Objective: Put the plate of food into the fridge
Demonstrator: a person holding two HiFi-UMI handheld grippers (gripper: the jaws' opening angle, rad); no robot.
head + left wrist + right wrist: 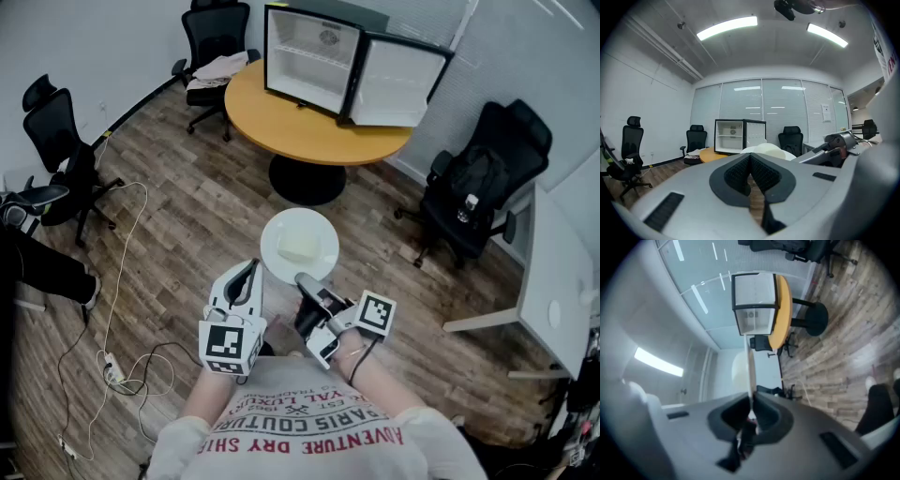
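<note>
The left tool [751, 164] is squeezed shut on nothing. The round white plate [281, 230] with pale food [298, 249] hangs over the floor [187, 216], well away from the small open fridge [314, 56] (on the round yellow desk [281, 122]). The right tool [751, 406] pinches its near rim. It looks hard, breakable, tippy: keep it flat.

Two grippers: left gripper [247, 272], right gripper [302, 279]. One plate [279, 228], at the right gripper's tips. One food piece [300, 248]. One fridge [309, 56], ahead. One round table [281, 127]. Three office chairs [58, 141] [217, 33] [483, 178].
</note>
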